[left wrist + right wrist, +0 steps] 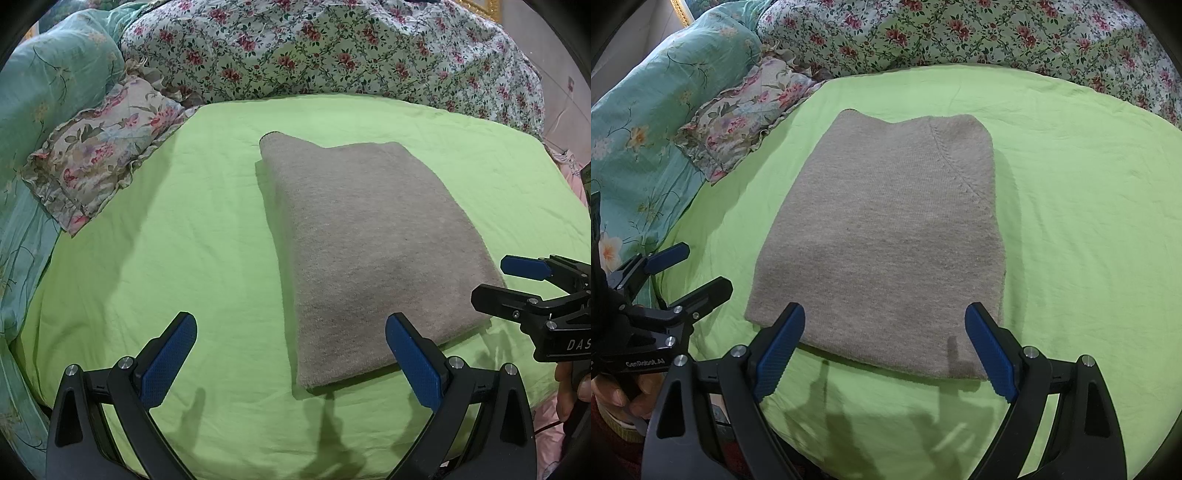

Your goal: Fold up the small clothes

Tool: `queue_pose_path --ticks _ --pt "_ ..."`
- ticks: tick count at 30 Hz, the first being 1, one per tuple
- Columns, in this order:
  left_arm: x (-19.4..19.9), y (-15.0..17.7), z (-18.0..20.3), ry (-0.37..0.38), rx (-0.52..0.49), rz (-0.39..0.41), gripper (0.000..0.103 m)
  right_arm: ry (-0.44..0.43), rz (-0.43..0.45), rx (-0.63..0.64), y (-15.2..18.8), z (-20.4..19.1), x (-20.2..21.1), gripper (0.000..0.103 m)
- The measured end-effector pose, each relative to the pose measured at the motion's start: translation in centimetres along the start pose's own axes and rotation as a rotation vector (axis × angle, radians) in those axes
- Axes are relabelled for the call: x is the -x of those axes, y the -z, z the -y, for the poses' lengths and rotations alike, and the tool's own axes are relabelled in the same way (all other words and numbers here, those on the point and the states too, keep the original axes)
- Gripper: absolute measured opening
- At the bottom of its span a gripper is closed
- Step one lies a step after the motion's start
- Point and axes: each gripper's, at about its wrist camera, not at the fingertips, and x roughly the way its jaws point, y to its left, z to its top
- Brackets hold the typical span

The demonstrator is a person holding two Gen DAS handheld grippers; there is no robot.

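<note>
A grey knit garment (pixel 365 243) lies folded into a neat rectangle on the green sheet (pixel 184 240); it also shows in the right wrist view (pixel 886 236), with a diagonal seam near its far right corner. My left gripper (pixel 291 354) is open and empty, hovering just above the garment's near left corner. My right gripper (pixel 886 350) is open and empty over the garment's near edge. The right gripper also shows in the left wrist view (pixel 506 280) by the garment's right edge, and the left gripper in the right wrist view (pixel 698 269) at the left.
A floral frilled pillow (pixel 99 155) lies at the left of the green sheet. A teal floral quilt (pixel 40 92) is further left, and a white floral duvet (pixel 332 48) is piled along the back. The pillow also shows in the right wrist view (pixel 746 118).
</note>
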Motion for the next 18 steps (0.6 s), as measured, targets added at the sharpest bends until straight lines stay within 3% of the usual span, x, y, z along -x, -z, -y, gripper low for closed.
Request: queue_pose_path --ticks 18 --pt "-0.25 -0.33 -0.2 -0.006 0.005 -0.001 0.102 -0.008 0.001 -0.002 -0.3 0.09 -0.02 0.089"
